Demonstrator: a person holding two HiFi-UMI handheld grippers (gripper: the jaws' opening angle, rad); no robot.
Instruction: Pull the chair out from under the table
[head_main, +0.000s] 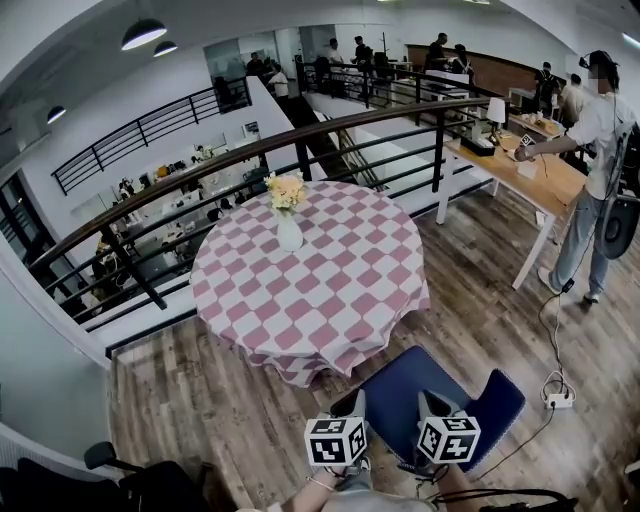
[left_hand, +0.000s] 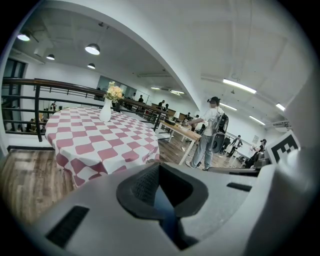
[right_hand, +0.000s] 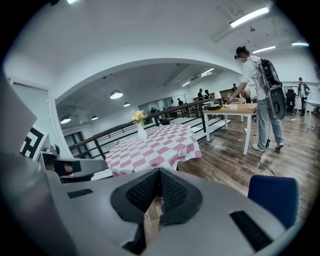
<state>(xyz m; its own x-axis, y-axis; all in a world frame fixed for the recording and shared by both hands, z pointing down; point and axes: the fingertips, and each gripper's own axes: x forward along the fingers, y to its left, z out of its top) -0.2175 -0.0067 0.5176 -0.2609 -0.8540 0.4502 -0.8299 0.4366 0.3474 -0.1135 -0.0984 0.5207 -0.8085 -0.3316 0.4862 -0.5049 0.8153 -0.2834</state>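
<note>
Round table with pink-and-white checked cloth (head_main: 330, 300), white vase of yellow flowers (head_main: 289, 232) toward its far edge. Left gripper (head_main: 350, 400): jaws pressed together, over the blue padded chair (head_main: 392, 382). The chair stands just beside the table's near edge. Right gripper (head_main: 433, 402): jaws pressed together too.

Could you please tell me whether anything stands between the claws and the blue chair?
Nothing visible does: the left claw and right claw, both shut, hang right above the blue chair at the round table's edge.
</note>
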